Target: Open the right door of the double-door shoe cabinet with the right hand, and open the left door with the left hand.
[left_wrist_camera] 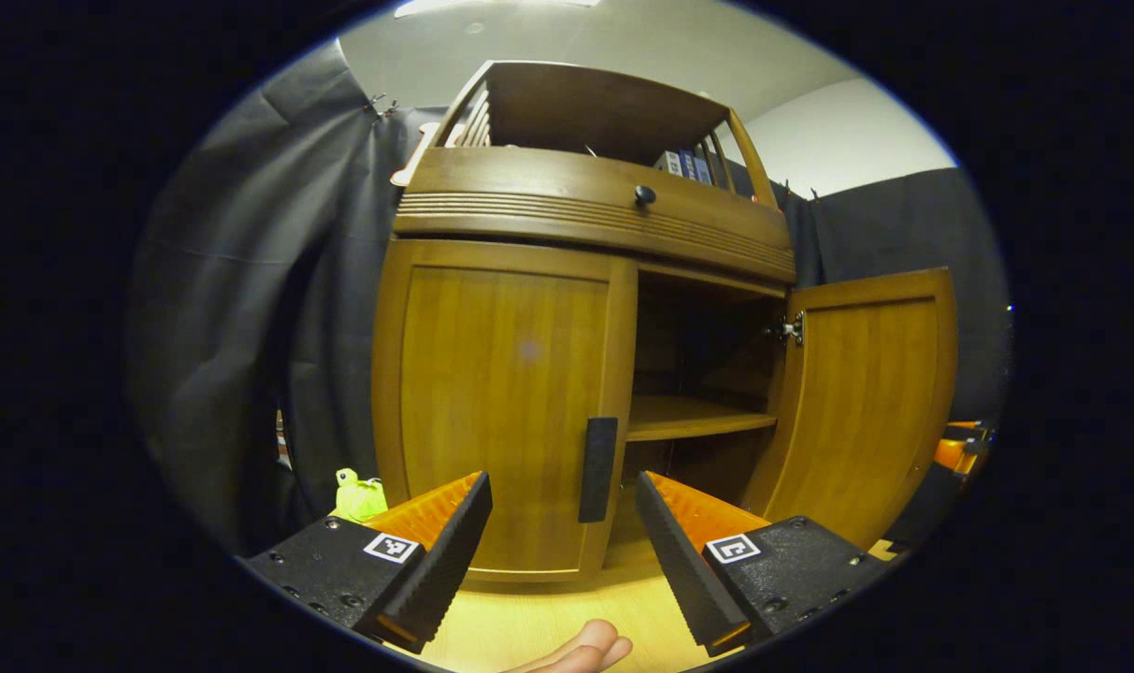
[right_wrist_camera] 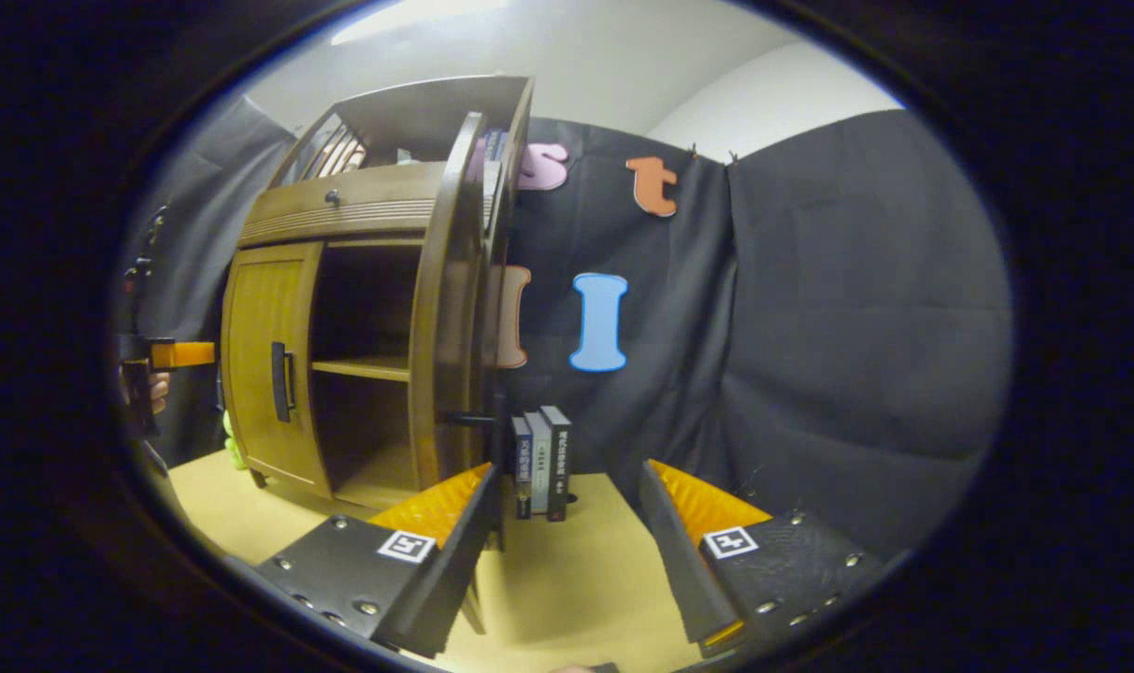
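The brown wooden shoe cabinet (left_wrist_camera: pixel 585 201) stands close in front in the left gripper view. Its left door (left_wrist_camera: pixel 501 402) is closed, with a black handle (left_wrist_camera: pixel 597 467) at its inner edge. My left gripper (left_wrist_camera: pixel 562 551) is open just short of that handle, touching nothing. The right door (left_wrist_camera: pixel 866 402) is swung wide, baring a shelf (left_wrist_camera: pixel 697 416). In the right gripper view the right door (right_wrist_camera: pixel 445 308) shows edge-on, and my right gripper (right_wrist_camera: pixel 567 551) is open beside its lower edge, holding nothing. The left gripper (right_wrist_camera: pixel 179 353) shows at the far left.
A bright green toy (left_wrist_camera: pixel 356 495) lies on the floor left of the cabinet. Several books (right_wrist_camera: pixel 540 463) stand on the tan floor (right_wrist_camera: pixel 576 598) behind the open door. A drawer with a knob (left_wrist_camera: pixel 645 194) tops the doors. Black cloth surrounds the booth.
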